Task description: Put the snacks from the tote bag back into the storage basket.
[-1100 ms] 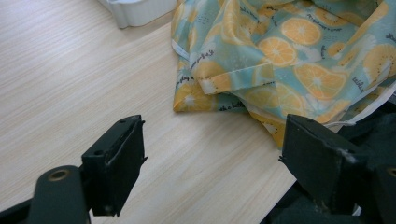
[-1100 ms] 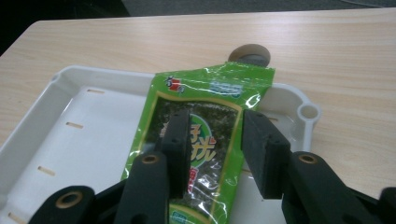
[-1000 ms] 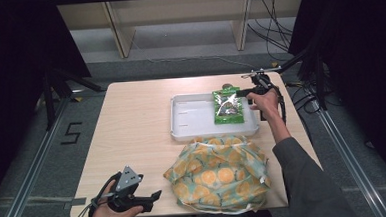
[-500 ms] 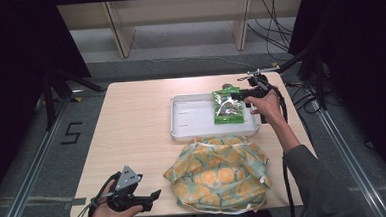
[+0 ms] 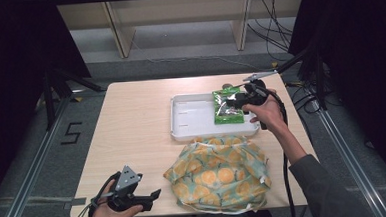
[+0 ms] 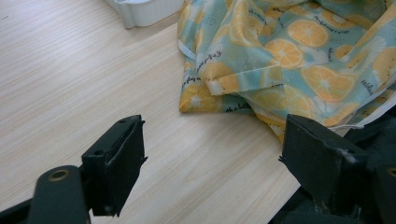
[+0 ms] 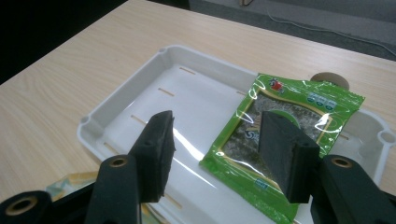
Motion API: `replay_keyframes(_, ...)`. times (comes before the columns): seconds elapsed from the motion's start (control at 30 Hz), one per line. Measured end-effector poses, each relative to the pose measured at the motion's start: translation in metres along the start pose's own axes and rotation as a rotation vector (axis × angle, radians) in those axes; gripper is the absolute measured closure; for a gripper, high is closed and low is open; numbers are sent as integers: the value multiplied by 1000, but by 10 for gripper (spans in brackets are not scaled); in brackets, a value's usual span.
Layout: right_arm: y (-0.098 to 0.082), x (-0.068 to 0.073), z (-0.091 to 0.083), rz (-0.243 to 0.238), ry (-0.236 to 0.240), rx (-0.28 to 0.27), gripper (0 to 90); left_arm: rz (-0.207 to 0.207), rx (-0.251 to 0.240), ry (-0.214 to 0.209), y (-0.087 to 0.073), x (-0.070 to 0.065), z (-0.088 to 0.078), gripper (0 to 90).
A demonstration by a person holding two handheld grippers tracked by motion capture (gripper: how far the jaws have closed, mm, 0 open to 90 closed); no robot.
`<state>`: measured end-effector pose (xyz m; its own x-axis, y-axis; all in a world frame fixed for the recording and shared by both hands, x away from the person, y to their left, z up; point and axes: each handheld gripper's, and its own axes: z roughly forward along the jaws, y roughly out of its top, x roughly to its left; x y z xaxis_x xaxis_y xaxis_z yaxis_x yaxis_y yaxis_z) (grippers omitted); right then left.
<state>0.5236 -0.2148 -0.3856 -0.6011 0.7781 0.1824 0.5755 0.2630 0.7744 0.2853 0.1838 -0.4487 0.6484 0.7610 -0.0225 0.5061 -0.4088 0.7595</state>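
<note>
A green packet of seaweed lies in the right end of a white tray, its far end up on the tray's rim. My right gripper hovers just above the packet; its jaws have just been opening, stand apart and have nothing pressed between them. An orange-print cloth bag lies crumpled in front of the tray. At the table's near left edge, left of the bag, my left gripper is open and holds nothing.
A small brown round object sits just behind the tray. Bare wood table stretches left of tray and bag. A cable trails from the right gripper along the forearm. Shelving legs and loose cables lie on the floor beyond.
The right gripper has drifted a little left and toward the near side above the packet, and its jaws stand wider. The packet stays in the tray. The left gripper has not moved.
</note>
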Motion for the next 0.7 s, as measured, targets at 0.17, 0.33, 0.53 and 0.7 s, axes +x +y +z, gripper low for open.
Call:
replay_keyframes(0.17,-5,6,-6,-40,17,-11,458,3,8,1,0,1,-1,207)
replay_keyframes(0.33,-10,13,-12,-70,27,-10,454,9,13,0,0,1,-2,208)
replay_keyframes(0.53,-20,18,-18,-78,53,-11,441,10,14,2,1,2,-2,207)
replay_keyframes(0.7,-28,23,-23,-82,58,1,425,-3,-1,9,0,2,-1,207)
